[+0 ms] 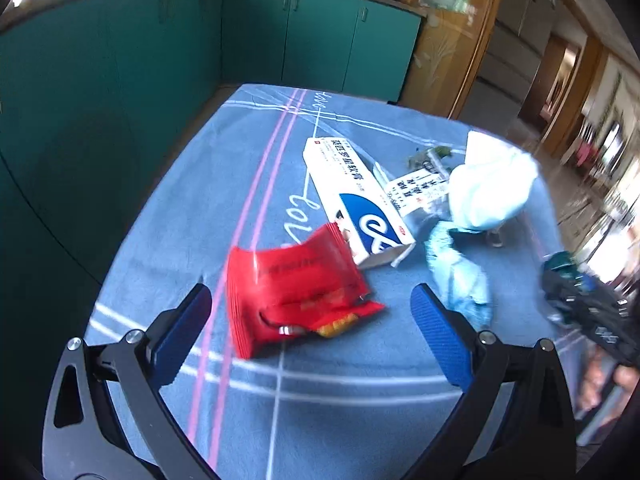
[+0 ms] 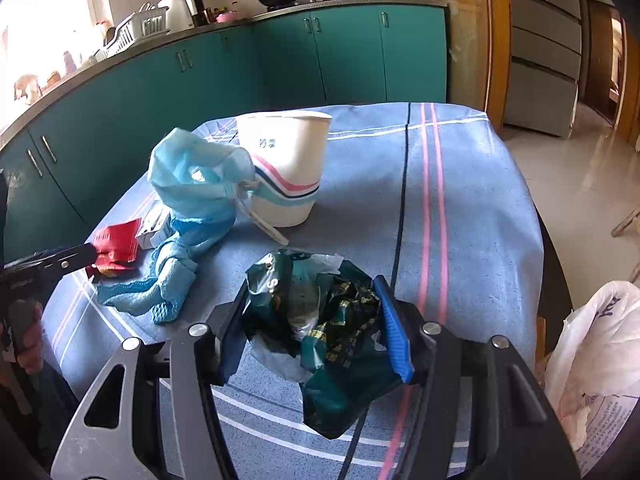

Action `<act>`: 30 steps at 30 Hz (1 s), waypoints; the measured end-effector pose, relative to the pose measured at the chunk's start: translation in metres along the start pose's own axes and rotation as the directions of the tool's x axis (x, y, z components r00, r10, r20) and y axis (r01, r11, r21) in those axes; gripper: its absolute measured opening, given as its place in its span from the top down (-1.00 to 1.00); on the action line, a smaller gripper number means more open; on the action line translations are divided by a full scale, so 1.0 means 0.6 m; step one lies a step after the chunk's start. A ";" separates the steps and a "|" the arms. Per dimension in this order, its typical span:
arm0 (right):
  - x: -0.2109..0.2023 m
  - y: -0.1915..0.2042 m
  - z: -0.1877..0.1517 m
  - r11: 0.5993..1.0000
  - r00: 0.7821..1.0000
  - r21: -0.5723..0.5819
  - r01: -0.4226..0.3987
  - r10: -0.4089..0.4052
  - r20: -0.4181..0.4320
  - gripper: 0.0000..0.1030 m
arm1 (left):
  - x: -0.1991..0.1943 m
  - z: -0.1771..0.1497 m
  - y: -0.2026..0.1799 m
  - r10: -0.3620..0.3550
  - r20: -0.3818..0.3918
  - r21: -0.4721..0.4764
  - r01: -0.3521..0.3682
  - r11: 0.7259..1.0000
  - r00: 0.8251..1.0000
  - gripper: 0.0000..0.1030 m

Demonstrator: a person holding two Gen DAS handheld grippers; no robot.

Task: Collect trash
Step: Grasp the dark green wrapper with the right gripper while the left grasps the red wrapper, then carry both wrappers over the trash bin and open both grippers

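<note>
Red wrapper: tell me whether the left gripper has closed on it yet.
No, the left gripper is wide open, its fingers apart either side of the red wrapper.

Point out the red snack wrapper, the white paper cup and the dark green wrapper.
red snack wrapper (image 1: 296, 288): left wrist view, on the middle of its red face.
white paper cup (image 2: 286, 160): right wrist view, on its side wall above the stripes.
dark green wrapper (image 2: 340, 320): right wrist view, on its crumpled middle between the jaws.

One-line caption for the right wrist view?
Right gripper clamps a crumpled green wrapper over the blue tablecloth, paper cup behind.
</note>
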State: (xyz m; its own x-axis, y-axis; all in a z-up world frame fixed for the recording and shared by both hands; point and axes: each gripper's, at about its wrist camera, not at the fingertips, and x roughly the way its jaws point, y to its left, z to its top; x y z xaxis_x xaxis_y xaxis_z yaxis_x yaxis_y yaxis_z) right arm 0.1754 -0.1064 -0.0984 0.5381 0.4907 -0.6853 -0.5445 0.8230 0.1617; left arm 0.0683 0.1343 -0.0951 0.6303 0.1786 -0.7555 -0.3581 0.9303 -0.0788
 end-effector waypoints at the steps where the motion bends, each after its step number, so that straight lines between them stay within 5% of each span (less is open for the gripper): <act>1: 0.000 0.002 0.000 1.000 1.000 -0.006 -0.002 0.002 0.000 -0.12 | 0.008 0.005 -0.005 0.042 0.006 0.024 -0.042 0.999 0.999 -0.93; 4: 0.004 0.011 -0.001 1.000 1.000 -0.018 -0.004 0.004 -0.003 -0.13 | 0.036 0.018 -0.004 0.089 -0.028 0.043 -0.087 0.995 0.996 -0.93; 12: 0.009 0.010 -0.002 1.000 1.000 -0.019 0.006 -0.006 -0.012 -0.14 | 0.065 0.014 -0.008 0.007 -0.088 0.036 -0.004 0.999 0.996 -0.87; 14: 0.011 0.010 -0.002 1.000 1.000 -0.020 0.011 -0.011 -0.016 -0.14 | 0.065 0.010 -0.017 0.017 -0.087 0.068 -0.011 0.998 0.996 -0.59; 23: 0.015 0.015 -0.004 0.999 0.999 -0.035 0.020 -0.021 -0.024 -0.14 | 0.042 -0.015 -0.045 -0.015 -0.083 0.158 0.028 0.987 0.996 0.01; 30: 0.015 0.017 -0.004 0.999 0.999 -0.036 0.024 -0.025 -0.023 -0.14 | 0.004 -0.031 -0.050 -0.031 -0.058 0.205 0.043 0.978 0.998 0.26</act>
State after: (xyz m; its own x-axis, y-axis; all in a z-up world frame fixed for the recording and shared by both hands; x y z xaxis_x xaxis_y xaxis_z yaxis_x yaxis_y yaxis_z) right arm 0.1731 -0.0941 -0.1044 0.5368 0.4631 -0.7053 -0.5539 0.8240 0.1194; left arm 0.0679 0.1011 -0.1068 0.6002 0.1304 -0.7892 -0.1823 0.9830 0.0238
